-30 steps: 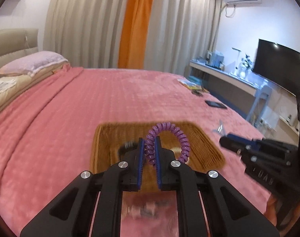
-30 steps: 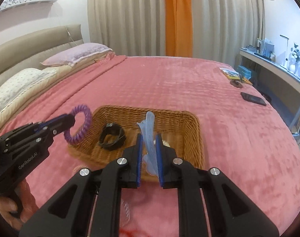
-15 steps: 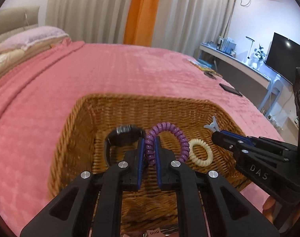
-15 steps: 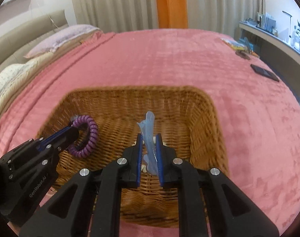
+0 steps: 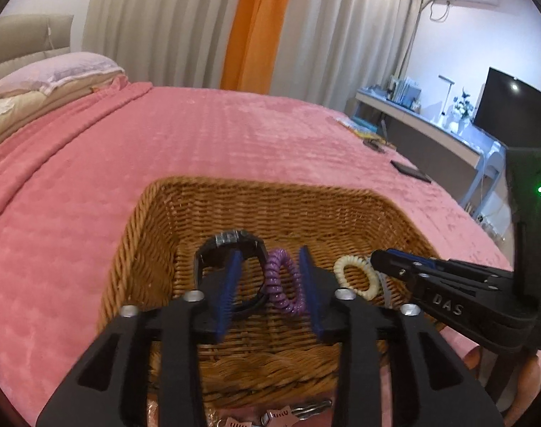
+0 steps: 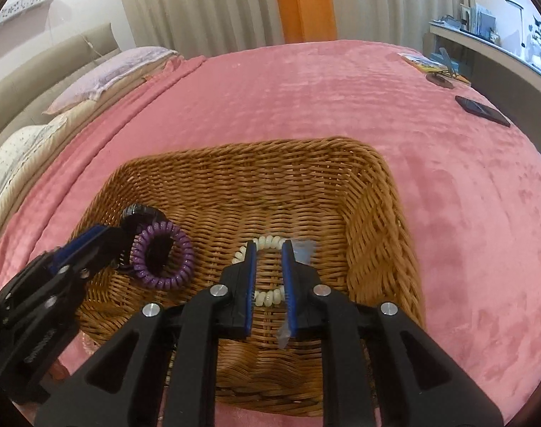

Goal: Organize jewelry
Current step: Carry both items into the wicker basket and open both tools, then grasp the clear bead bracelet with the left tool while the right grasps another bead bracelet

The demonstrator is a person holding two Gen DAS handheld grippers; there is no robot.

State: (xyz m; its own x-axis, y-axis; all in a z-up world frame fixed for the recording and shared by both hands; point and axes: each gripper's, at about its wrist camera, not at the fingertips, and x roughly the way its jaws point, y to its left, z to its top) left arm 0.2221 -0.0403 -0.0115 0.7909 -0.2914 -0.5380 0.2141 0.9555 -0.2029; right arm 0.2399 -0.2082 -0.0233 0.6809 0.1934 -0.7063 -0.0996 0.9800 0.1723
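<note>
I am at the drop-off step: both of my tongs are down inside the wicker basket (image 6: 373,192) on the pink bedspread (image 6: 448,185), letting go of what they carried.

My left tongs (image 5: 268,277) are opening; the blue pads stand clear of the purple coil band (image 5: 283,284), which sits between them on the basket floor, leaning against the black watch (image 5: 231,245). From the right camera that band (image 6: 162,257) lies nearly flat, its hole facing up, so it has no real long axis.

My right tongs (image 6: 268,270) are also opening, only a little so far. The clear hair clip (image 6: 300,249) clings along the inner side of the right pad, its long axis running with the fingers, one end past the tips and the other poking out below. I think it is loose by now, but the clear plastic is hard to read. Beneath lies the cream coil band (image 6: 267,295).

Next I should widen both pairs fully, then lift straight up so nothing snags and comes back out. More small pieces (image 5: 270,416) wait in front of the basket.
</note>
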